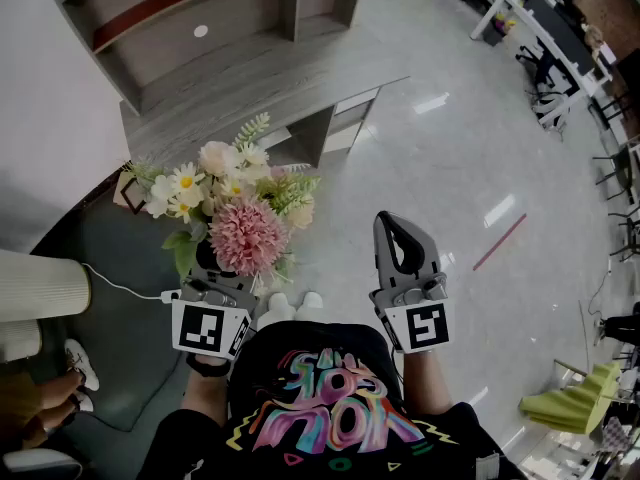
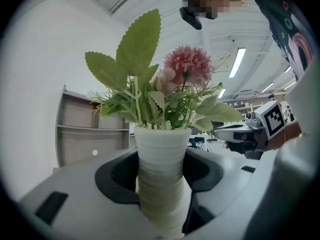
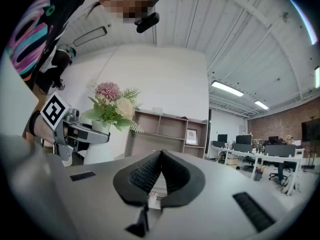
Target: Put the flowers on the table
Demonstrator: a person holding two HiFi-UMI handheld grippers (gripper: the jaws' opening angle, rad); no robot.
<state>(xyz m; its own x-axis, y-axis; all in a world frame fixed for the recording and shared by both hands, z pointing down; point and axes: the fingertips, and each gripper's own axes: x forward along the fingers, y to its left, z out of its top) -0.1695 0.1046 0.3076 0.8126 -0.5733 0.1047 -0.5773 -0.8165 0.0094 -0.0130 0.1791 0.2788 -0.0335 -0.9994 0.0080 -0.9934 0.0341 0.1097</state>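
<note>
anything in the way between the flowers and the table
Nothing visible. The left tool grips the vase of flowers, and the head view shows only bare floor between them and the grey table.

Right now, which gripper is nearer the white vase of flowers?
Left. The left gripper has its jaws clamped on the white vase holding the flowers. The right gripper is off to the vase's right, clear of it, jaws together and empty.
</note>
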